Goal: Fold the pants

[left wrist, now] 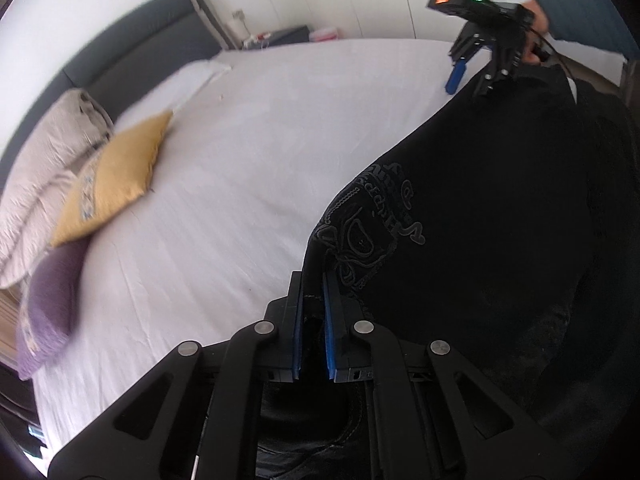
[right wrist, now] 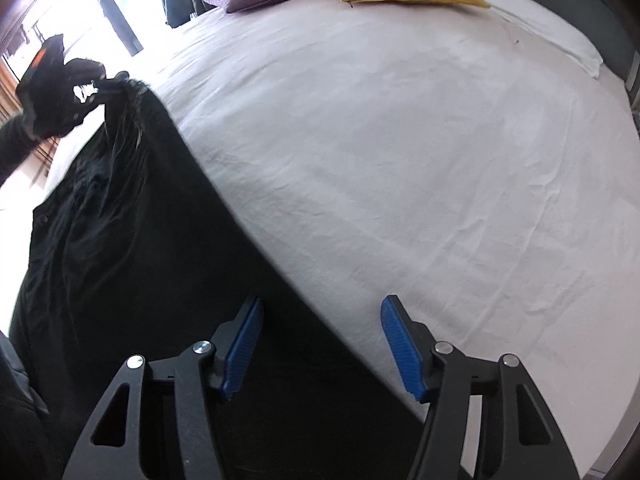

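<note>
Already the left gripper (left wrist: 314, 292) pinches a corner of the black pants (left wrist: 500, 220) off the white bed (left wrist: 240, 140), apparently to carry a fold, while the right gripper (right wrist: 320, 344) hovers half-open over their far edge.

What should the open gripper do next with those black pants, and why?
Probably close on the pants' edge. The left gripper already pinches the black pants, while the right gripper stands open over their edge on the bed, gripping nothing yet.
</note>
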